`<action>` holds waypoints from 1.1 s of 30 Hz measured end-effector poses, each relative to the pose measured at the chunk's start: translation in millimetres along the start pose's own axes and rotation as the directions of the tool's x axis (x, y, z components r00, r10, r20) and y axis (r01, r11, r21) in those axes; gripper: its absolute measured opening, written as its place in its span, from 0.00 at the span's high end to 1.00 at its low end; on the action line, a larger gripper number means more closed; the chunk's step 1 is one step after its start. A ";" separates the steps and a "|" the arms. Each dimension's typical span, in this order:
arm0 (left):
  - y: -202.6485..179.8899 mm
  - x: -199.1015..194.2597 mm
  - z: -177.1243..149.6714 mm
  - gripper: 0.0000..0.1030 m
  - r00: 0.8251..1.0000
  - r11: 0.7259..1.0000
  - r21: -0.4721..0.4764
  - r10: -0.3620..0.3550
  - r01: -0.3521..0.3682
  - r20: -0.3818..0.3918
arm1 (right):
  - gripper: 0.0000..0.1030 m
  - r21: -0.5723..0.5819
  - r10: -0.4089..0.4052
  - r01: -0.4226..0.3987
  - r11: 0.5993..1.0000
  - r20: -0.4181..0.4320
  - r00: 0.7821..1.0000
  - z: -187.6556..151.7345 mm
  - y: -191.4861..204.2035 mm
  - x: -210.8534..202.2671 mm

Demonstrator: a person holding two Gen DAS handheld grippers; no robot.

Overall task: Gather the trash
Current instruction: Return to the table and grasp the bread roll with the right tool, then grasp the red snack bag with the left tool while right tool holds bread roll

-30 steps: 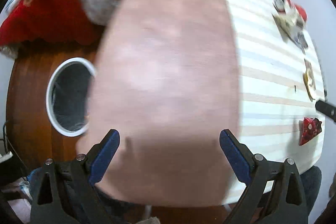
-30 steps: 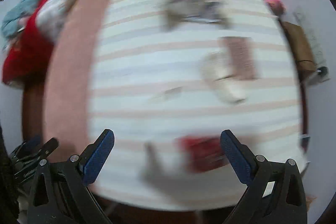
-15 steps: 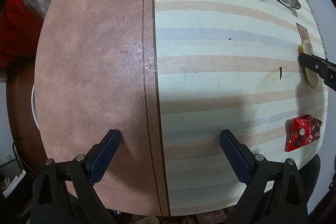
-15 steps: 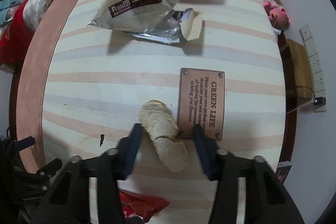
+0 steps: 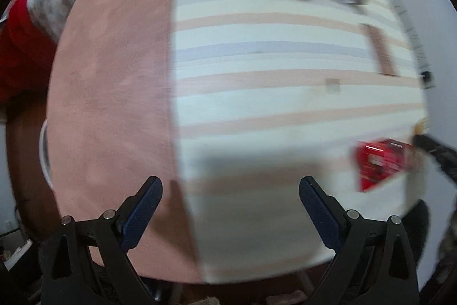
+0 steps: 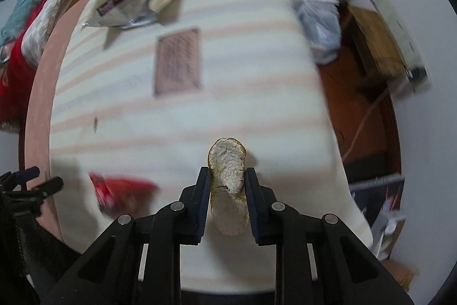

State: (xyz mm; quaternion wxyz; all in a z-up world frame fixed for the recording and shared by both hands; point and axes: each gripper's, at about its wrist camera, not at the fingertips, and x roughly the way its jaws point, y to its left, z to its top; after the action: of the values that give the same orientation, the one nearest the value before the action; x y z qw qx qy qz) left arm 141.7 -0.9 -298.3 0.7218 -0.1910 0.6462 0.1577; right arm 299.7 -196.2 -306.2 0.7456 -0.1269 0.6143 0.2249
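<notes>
a bread piece (image 6: 228, 179) is clamped by the closing right gripper (image 6: 227, 190) above the striped bench (image 6: 257, 62); the left gripper (image 5: 230, 199) is held apart, empty.

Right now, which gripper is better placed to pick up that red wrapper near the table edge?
Left, probably. The left gripper is open and empty, with the red wrapper lying off to its side. The right gripper is closing on a bread piece.

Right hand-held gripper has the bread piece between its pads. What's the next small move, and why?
Probably finish the squeeze, then lift straight up. The right hand-held gripper is closing on the bread piece, which hangs over the striped table. No bin shows in this view.
</notes>
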 end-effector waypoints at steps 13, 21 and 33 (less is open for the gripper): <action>-112.1 20.6 0.6 0.29 0.982 0.973 0.138 -0.187 0.184 0.012 | 0.75 0.082 0.024 -0.025 0.996 0.012 1.000 -43.3 -26.0 -2.3; -111.0 25.5 -5.0 0.75 0.986 0.987 0.113 -0.128 0.116 0.106 | 0.73 0.055 -0.003 0.001 0.999 0.029 1.000 -43.0 -17.4 -1.9; -101.9 10.4 -10.8 0.95 0.983 0.989 0.121 -0.100 0.082 0.153 | 0.74 0.034 -0.016 0.014 0.999 0.058 0.998 -50.6 -4.8 -3.0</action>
State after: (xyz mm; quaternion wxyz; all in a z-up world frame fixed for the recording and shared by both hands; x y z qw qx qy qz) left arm 181.8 -95.7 -302.3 0.7871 -0.1656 0.5853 0.1020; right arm 258.2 -224.4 -314.5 0.7670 -0.1121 0.5949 0.2127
